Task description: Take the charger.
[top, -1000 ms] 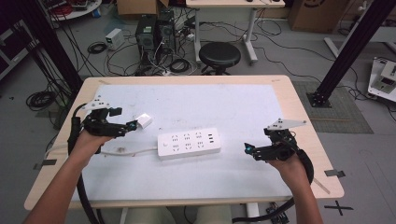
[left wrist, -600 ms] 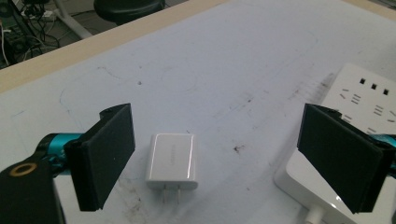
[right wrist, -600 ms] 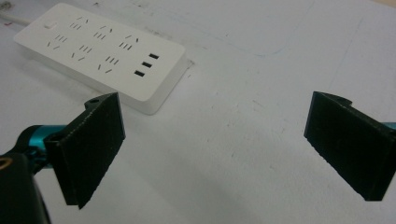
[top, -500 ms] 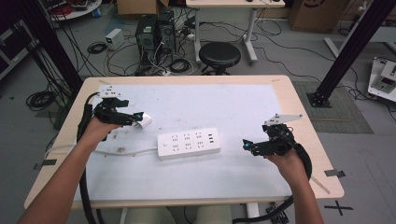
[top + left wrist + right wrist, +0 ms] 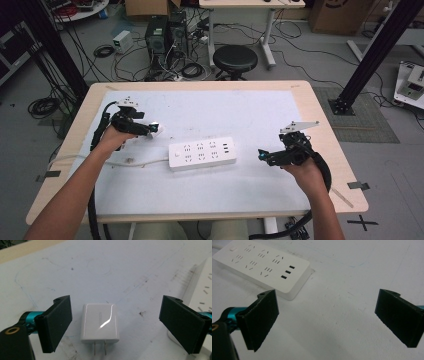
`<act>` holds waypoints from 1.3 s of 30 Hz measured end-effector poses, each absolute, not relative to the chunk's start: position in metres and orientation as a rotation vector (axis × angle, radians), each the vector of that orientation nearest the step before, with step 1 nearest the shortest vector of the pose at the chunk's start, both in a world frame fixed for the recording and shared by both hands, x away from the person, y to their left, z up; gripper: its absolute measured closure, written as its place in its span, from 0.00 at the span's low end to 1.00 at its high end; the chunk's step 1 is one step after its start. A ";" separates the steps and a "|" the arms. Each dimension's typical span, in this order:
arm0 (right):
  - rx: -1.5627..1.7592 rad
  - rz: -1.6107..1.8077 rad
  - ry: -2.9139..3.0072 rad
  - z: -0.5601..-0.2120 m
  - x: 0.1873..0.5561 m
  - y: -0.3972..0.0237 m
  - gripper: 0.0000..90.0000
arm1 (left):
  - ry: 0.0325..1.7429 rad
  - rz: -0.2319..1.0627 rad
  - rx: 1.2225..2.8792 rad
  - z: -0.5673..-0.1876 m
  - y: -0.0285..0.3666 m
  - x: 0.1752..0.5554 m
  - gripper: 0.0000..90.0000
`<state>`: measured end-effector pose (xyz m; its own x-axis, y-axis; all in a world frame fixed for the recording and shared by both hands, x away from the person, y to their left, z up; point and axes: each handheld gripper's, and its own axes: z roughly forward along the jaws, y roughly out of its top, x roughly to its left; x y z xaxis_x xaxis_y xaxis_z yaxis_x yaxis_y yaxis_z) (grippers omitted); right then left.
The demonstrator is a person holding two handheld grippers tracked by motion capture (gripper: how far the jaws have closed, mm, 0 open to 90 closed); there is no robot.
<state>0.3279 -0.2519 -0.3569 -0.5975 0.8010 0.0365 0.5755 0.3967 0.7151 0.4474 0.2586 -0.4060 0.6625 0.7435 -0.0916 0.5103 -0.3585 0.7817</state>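
A small white charger [image 5: 100, 322] lies flat on the white table mat, its two prongs pointing back at the camera. My left gripper [image 5: 117, 308] is open, with one jaw on each side of the charger and neither touching it. From above, the left gripper [image 5: 151, 129] sits left of the white power strip [image 5: 202, 154], and the charger [image 5: 160, 128] shows at its tips. My right gripper [image 5: 262, 156] hovers open just right of the strip. In the right gripper view, the right gripper [image 5: 327, 306] holds nothing and the power strip [image 5: 262, 267] lies ahead to the left.
The strip's white cable [image 5: 115, 161] runs left across the mat towards the table's left edge. The power strip's edge [image 5: 202, 295] lies close beside the left gripper's right jaw. A black stool [image 5: 235, 59] and computer cases stand on the floor beyond the table.
My left gripper has moved right along the table until its open jaws straddle the charger. The right gripper has shifted slightly left towards the strip.
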 end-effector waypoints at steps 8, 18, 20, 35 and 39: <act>1.209 1.002 2.353 -0.362 0.329 -0.251 0.06 | 0.997 0.336 2.091 -0.424 0.255 0.455 0.13; 1.216 1.007 2.352 -0.364 0.330 -0.253 0.06 | 1.034 0.338 2.134 -0.440 0.251 0.464 0.18; 1.217 1.005 2.353 -0.364 0.330 -0.254 0.06 | 1.043 0.346 2.133 -0.442 0.251 0.465 0.19; 1.217 0.994 2.359 -0.367 0.331 -0.253 0.06 | 1.020 0.351 2.156 -0.442 0.253 0.463 0.44; 1.222 0.994 2.356 -0.367 0.331 -0.254 0.06 | 1.011 0.348 2.162 -0.441 0.253 0.462 0.47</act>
